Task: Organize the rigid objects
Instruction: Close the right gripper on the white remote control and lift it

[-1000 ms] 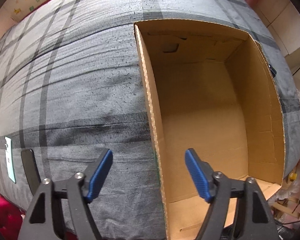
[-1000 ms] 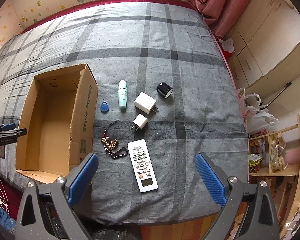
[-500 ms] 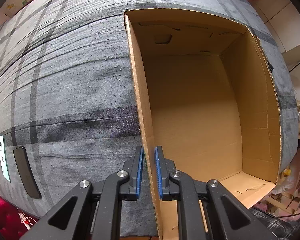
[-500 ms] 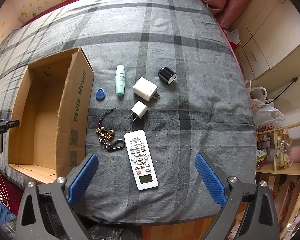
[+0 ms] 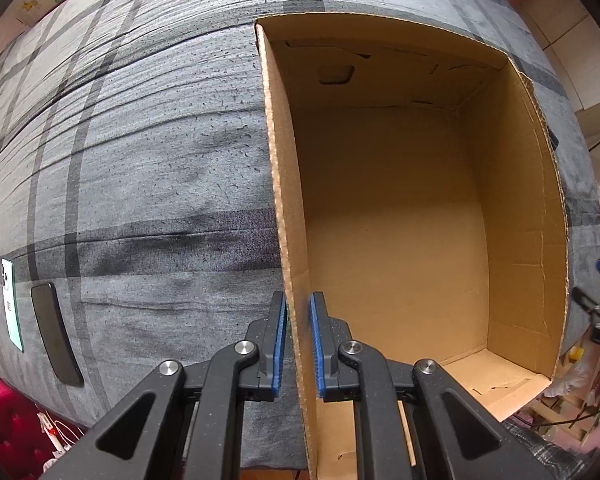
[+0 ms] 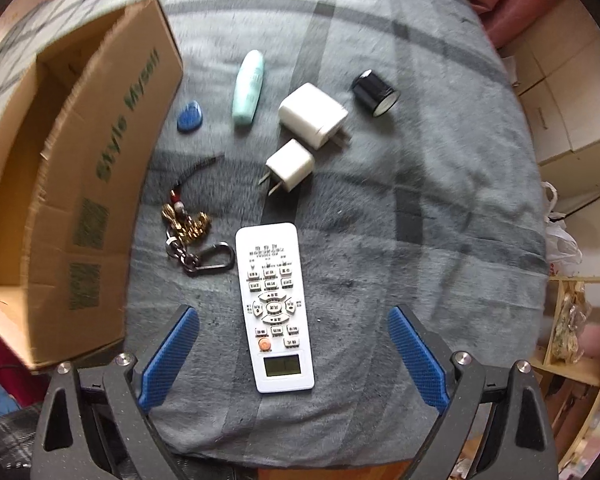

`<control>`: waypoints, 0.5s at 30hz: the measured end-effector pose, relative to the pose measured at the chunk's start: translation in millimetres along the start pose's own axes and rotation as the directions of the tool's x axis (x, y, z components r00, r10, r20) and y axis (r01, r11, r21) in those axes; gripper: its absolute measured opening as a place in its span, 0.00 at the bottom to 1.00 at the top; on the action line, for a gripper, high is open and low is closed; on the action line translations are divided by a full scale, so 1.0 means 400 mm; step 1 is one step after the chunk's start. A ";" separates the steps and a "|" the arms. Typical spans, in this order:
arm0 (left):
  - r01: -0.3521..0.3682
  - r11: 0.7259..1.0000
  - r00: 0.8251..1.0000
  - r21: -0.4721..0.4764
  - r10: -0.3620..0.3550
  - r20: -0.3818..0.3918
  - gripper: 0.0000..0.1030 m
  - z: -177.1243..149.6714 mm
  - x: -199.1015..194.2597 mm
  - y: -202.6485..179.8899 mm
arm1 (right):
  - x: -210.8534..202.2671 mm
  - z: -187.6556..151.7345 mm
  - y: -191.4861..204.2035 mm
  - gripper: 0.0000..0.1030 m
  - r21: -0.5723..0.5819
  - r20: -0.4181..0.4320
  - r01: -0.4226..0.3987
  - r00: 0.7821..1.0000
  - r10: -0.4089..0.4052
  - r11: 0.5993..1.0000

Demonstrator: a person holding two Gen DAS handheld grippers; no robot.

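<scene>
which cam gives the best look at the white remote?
Right wrist. The white remote lies face-up on the grey bedspread, whole, between the open right gripper fingers, buttons and display visible. The left wrist view shows none of it, only the cardboard box wall clamped in the left gripper.

Two white plug adapters (image 6: 313, 115), one remote (image 6: 275, 307), one cardboard box (image 5: 420, 220), one keychain (image 6: 192, 236), one blue tag (image 6: 189, 117), one teal tube (image 6: 249, 88), two phones (image 5: 56, 340).

Gripper: right gripper (image 6: 293, 360) spread wide over the long white remote control (image 6: 275, 306), not touching.
Bed: grey plaid bedspread (image 6: 440, 200).
Left: open brown cardboard box (image 6: 100, 184).
Beyond: two white plug chargers (image 6: 313, 115), mint tube (image 6: 249, 88), blue teardrop tag (image 6: 189, 117), beaded keychain (image 6: 192, 236), black cylinder (image 6: 374, 91).
</scene>
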State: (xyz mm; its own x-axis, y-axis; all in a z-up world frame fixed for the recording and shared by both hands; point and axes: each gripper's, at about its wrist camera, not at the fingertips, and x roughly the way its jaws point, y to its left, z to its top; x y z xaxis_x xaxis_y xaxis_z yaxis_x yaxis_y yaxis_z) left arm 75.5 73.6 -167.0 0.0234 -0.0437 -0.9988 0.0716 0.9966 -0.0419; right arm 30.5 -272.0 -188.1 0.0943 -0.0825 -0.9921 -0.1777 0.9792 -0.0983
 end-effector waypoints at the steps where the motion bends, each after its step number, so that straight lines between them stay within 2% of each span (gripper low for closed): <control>1: 0.000 1.000 1.000 -0.003 0.000 -0.001 0.12 0.001 0.002 0.002 | 0.014 0.000 0.001 0.94 -0.005 -0.010 -0.001 1.000 0.001 1.000; 7: -0.010 1.000 1.000 -0.020 0.010 -0.009 0.12 0.004 0.007 0.002 | 0.115 -0.002 -0.008 0.88 -0.007 -0.074 -0.023 0.997 0.022 1.000; 12: -0.020 0.999 1.000 -0.036 0.020 -0.011 0.12 0.003 0.008 0.000 | 0.149 -0.004 -0.011 0.81 -0.010 -0.090 -0.044 0.995 0.043 0.999; 15: -0.020 0.999 1.000 -0.047 0.020 -0.009 0.12 0.002 0.009 0.000 | 0.163 -0.008 -0.010 0.62 -0.009 -0.117 -0.080 0.990 0.078 0.997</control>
State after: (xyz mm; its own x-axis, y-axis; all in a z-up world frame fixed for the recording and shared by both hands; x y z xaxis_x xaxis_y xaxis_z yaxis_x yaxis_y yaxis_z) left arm 76.4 73.6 -170.5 0.0162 -0.0236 -0.9996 0.0246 0.9994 -0.0232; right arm 34.0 -281.8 -252.7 -0.0353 -0.0267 -0.9990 -0.1933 0.9810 -0.0193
